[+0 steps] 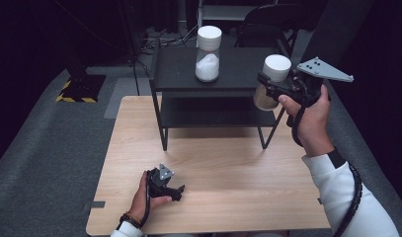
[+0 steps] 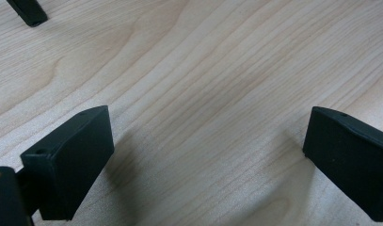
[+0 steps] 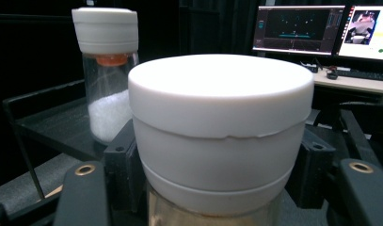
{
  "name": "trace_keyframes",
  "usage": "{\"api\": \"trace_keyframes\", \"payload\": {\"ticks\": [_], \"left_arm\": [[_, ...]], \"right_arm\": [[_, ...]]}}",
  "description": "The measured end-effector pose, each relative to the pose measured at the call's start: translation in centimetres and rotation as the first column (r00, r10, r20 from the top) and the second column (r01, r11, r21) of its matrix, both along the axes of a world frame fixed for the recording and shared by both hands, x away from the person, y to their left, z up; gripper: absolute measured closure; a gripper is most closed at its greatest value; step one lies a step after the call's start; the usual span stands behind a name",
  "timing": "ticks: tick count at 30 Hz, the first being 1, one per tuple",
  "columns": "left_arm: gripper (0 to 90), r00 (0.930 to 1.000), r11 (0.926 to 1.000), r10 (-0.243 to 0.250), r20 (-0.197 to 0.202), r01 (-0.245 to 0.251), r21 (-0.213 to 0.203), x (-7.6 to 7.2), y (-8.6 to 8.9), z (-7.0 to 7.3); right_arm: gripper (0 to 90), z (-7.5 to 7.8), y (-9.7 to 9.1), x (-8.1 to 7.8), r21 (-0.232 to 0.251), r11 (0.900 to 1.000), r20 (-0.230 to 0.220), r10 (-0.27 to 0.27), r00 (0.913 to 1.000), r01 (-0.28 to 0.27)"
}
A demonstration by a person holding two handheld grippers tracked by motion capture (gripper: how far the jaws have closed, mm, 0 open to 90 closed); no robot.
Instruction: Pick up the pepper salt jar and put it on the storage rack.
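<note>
Our right gripper pinches a jar beside the shelf; not placed yet. Our left gripper rests spread wide.

A pale wooden tabletop carries a black two-tier shelf at its far edge. On the shelf's top tier stands a clear jar with a white lid and white powder inside. The right gripper holds a second white-lidded jar at the shelf's right end, above the tabletop. The left gripper rests on the tabletop's near part, its jaws pointing right.
</note>
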State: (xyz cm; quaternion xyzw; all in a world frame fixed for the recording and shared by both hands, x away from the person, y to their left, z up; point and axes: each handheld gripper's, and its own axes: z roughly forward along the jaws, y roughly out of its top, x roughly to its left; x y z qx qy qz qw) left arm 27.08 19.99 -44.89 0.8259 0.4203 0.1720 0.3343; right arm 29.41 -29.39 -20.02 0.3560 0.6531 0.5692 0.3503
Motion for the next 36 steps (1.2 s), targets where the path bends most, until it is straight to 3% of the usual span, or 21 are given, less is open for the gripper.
{"api": "trace_keyframes", "payload": {"ticks": [13, 22, 36], "left_arm": [[1.8, 1.0000, 1.0000, 0.001, 0.000, -0.001, 0.000, 0.0, 0.0, 0.0], [1.8, 1.0000, 1.0000, 0.001, 0.000, -0.001, 0.000, 0.0, 0.0, 0.0], [1.8, 1.0000, 1.0000, 0.001, 0.000, -0.001, 0.000, 0.0, 0.0, 0.0]], "right_arm": [[34.1, 0.7, 0.7, 1.5, 0.027, 0.9996, 0.022, -0.005, 0.9997, 0.004], [34.1, 1.8, 1.6, 2.7, 0.019, 0.9997, 0.028, -0.013, 0.9995, 0.013], [34.1, 1.7, 2.7, 5.7, 0.040, 0.9987, 0.015, -0.032, 0.9994, 0.031]]}}
